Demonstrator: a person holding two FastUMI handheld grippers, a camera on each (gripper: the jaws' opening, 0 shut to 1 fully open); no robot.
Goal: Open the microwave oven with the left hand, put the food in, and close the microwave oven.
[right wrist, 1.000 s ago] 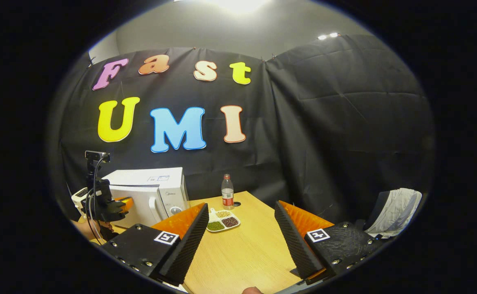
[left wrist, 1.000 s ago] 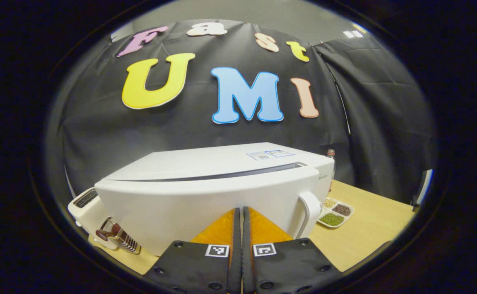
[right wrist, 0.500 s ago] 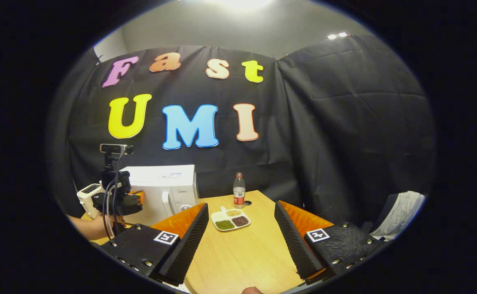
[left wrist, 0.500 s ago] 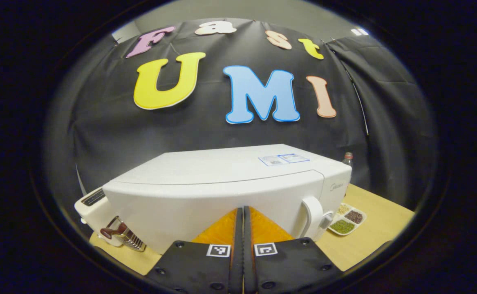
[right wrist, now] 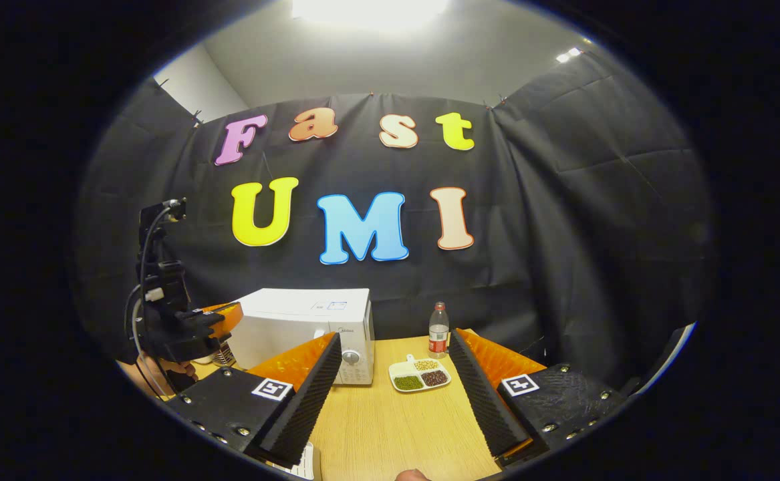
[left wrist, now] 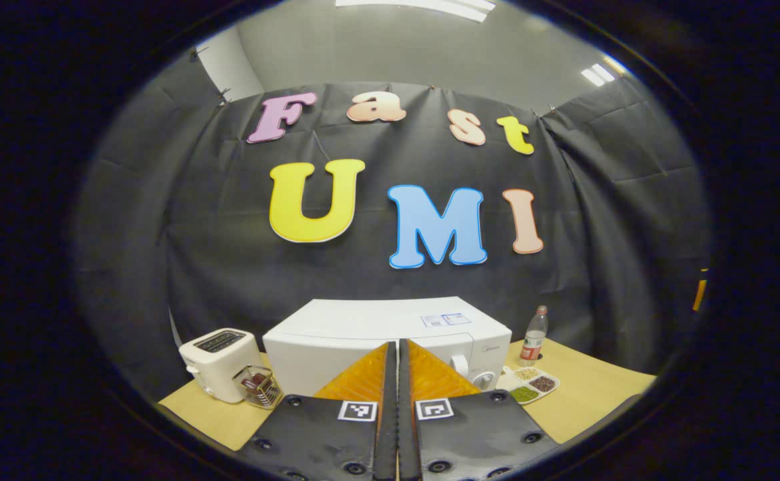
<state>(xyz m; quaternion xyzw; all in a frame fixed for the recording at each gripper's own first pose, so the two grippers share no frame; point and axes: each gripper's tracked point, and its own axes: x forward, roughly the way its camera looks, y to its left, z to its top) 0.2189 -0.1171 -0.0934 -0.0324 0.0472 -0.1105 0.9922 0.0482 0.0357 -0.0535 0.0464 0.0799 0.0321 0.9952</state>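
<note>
The white microwave (left wrist: 363, 331) stands on the wooden table (left wrist: 590, 401) with its door closed and its handle and dial at the right end. In the left gripper view my left gripper (left wrist: 397, 346) is shut with nothing between its fingers, held back from the microwave's front. A white divided plate of beans (right wrist: 420, 374) lies on the table to the right of the microwave (right wrist: 306, 321). My right gripper (right wrist: 395, 339) is open and empty, above the table in front of the plate. The left gripper (right wrist: 219, 312), held by a hand, hangs left of the microwave.
A white toaster (left wrist: 219, 361) and a small wire basket (left wrist: 259, 386) stand left of the microwave. A plastic bottle (left wrist: 533, 334) stands behind the bean plate (left wrist: 529, 386). Bare wooden table (right wrist: 390, 427) lies under my right gripper.
The microwave door, slightly ajar a second ago, is now closed. My left gripper has drawn well back from it, still shut. The right gripper has pulled back too.
</note>
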